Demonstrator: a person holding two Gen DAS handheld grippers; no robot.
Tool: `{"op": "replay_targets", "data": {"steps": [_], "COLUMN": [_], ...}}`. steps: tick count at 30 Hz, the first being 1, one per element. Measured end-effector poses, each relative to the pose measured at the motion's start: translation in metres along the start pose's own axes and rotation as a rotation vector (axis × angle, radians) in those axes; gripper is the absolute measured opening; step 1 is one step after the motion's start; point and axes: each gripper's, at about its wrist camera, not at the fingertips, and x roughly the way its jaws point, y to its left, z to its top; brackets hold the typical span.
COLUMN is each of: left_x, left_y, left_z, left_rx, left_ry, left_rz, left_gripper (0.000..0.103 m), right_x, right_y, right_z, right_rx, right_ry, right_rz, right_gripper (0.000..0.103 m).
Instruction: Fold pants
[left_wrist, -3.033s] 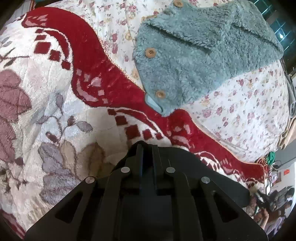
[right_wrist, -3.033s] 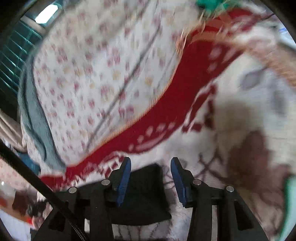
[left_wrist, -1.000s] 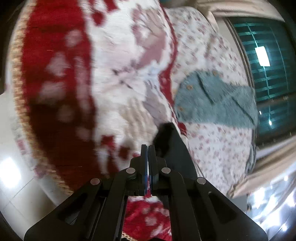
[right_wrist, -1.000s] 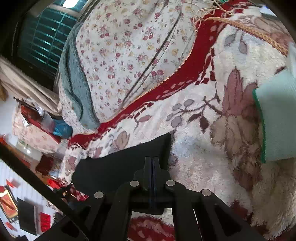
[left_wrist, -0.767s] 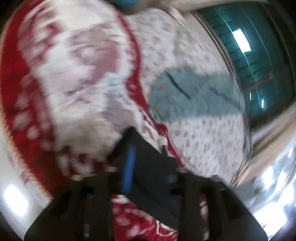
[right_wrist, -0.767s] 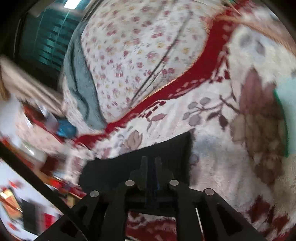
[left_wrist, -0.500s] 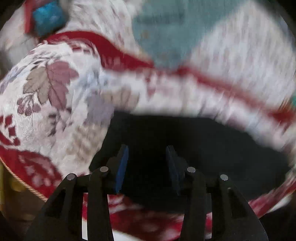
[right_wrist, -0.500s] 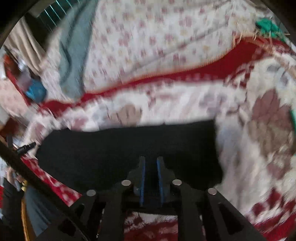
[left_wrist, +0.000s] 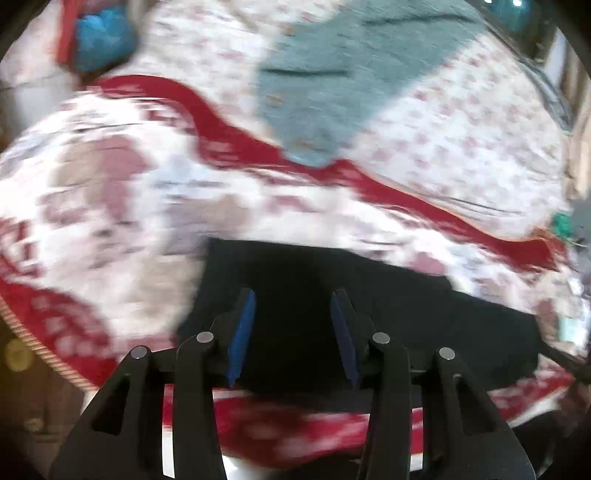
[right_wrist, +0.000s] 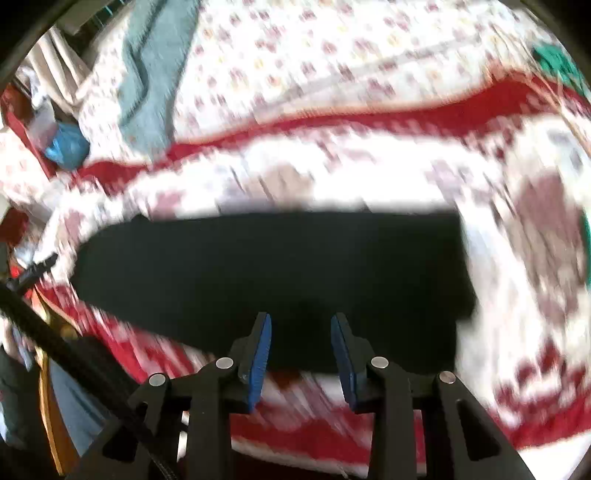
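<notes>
- Your left claw (left_wrist: 291, 332) stands about half open above the black pants (left_wrist: 369, 314). Its blue pads (left_wrist: 240, 332) are apart and grip nothing; the dark cloth lies below the gap, not pinched.
- Your right claw (right_wrist: 300, 350) is opening. Its blue pads (right_wrist: 260, 354) are separated, with no cloth caught between them; the pants (right_wrist: 277, 266) lie beneath and ahead of the tips.
- The pants lie flat as a long dark band on the red-and-white plush blanket (right_wrist: 517, 295), near the front edge of the bed. In the right wrist view the band runs across the picture, with a squared end on the right and a narrower, rounded end on the left.
- In the left wrist view the near left corner of the pants sits just beyond the claw, and the cloth extends to the right.
- A red wavy border (left_wrist: 229, 129) of the blanket runs behind the pants; beyond it lies a floral sheet (left_wrist: 461, 140).
- A grey-green fleece garment (left_wrist: 332, 85) rests on the floral sheet, well apart from the pants.
- A blue bundle (left_wrist: 103, 40) sits at the far left corner of the bed.
- Both views are motion-blurred; fine fold lines in the pants cannot be told.
</notes>
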Motion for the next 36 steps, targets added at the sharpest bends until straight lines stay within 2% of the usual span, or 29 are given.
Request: {"op": "replay_targets", "data": {"steps": [1,3,4,5,6,7,8,10,11,13,14,15,16,17,18,19,20,21,23,25,26,28,30,31,33,34,35,36], "left_x": [0.009,0.04,0.061,0.084,0.095,0.095,0.089,0.068,0.055,0.032,0.031,0.037,0.053,0.08,0.098,0.117,0.12,0.109,0.095,0.083,0.077,0.062,0.06,0.066,0.096,0.109,0.101,0.097], "left_y": [-0.017,-0.065,-0.082,-0.098,-0.11,-0.115,-0.119,-0.125,-0.132,-0.142,-0.147,-0.152,-0.153,-0.157,-0.157,-0.159,-0.163,-0.17,-0.174,-0.174,-0.174,-0.178,-0.187,-0.192,-0.198,-0.201,-0.207,-0.211], "left_z": [0.002,-0.005,-0.015,-0.035,-0.057,-0.063,-0.067,-0.059,-0.051,-0.031,-0.022,-0.013,-0.005,-0.007,-0.012,-0.028,-0.046,-0.062,-0.085,-0.091,-0.087,-0.074,-0.066,-0.067,-0.076,-0.088,-0.099,-0.106], "left_rx": [0.043,0.205,0.278,0.369,0.478,0.545,0.567,0.528,0.517,0.44,0.403,0.354,0.292,0.23,0.215,0.216,0.245,0.316,0.363,0.346,0.316,0.263,0.238,0.223,0.257,0.286,0.342,0.373], "left_ry": [0.038,0.166,0.266,0.392,0.441,0.421,0.419,0.427,0.389,0.293,0.257,0.225,0.225,0.266,0.304,0.365,0.371,0.3,0.327,0.347,0.343,0.27,0.2,0.193,0.238,0.26,0.161,0.146], "left_rz": [-0.008,0.033,0.069,0.109,0.168,0.205,0.223,0.155,0.109,0.029,0.0,-0.024,-0.03,-0.003,0.027,0.055,0.077,0.111,0.121,0.065,0.049,0.032,0.018,0.0,0.025,0.06,0.085,0.105], "left_gripper": [0.041,0.041,0.041,0.041,0.041,0.041,0.039,0.037,0.038,0.038,0.038,0.038,0.038,0.038,0.038,0.038,0.039,0.039,0.039,0.039,0.039,0.039,0.039,0.039,0.039,0.041,0.041,0.041], "right_x": [0.012,0.042,0.062,0.081,0.08,0.077,0.074,0.067,0.058,0.046,0.038,0.035,0.039,0.049,0.055,0.073,0.087,0.081,0.078,0.068,0.064,0.045,0.026,0.015,0.019,0.033,0.048,0.039], "right_y": [0.011,0.03,0.039,0.053,0.063,0.073,0.079,0.078,0.076,0.072,0.072,0.072,0.073,0.076,0.08,0.087,0.092,0.1,0.115,0.116,0.113,0.1,0.088,0.076,0.062,0.051,0.043,0.049], "right_z": [0.011,0.021,0.017,0.004,-0.004,-0.015,-0.029,-0.044,-0.043,-0.03,-0.014,-0.006,0.007,0.019,0.017,0.017,0.004,-0.013,-0.046,-0.068,-0.069,-0.058,-0.046,-0.037,-0.033,-0.037,-0.051,-0.065], "right_rx": [0.011,0.001,-0.012,-0.059,-0.12,-0.191,-0.229,-0.235,-0.225,-0.177,-0.137,-0.105,-0.058,-0.029,-0.033,-0.052,-0.087,-0.168,-0.289,-0.341,-0.33,-0.251,-0.178,-0.13,-0.092,-0.068,-0.078,-0.138], "right_ry": [-0.002,0.07,0.134,0.206,0.179,0.161,0.204,0.282,0.276,0.231,0.165,0.135,0.103,0.079,0.081,0.113,0.147,0.104,0.115,0.148,0.169,0.132,0.045,-0.038,-0.084,-0.03,0.039,-0.033], "right_rz": [0.043,0.067,0.057,0.025,-0.019,-0.059,-0.059,-0.007,-0.008,0.0,0.026,0.041,0.062,0.071,0.057,0.01,-0.046,-0.09,-0.147,-0.142,-0.124,-0.079,-0.072,-0.093,-0.164,-0.21,-0.225,-0.234], "right_gripper": [0.04,0.04,0.04,0.045,0.046,0.052,0.055,0.055,0.054,0.053,0.053,0.053,0.053,0.053,0.053,0.053,0.054,0.054,0.061,0.066,0.066,0.058,0.058,0.059,0.061,0.061,0.062,0.062]}}
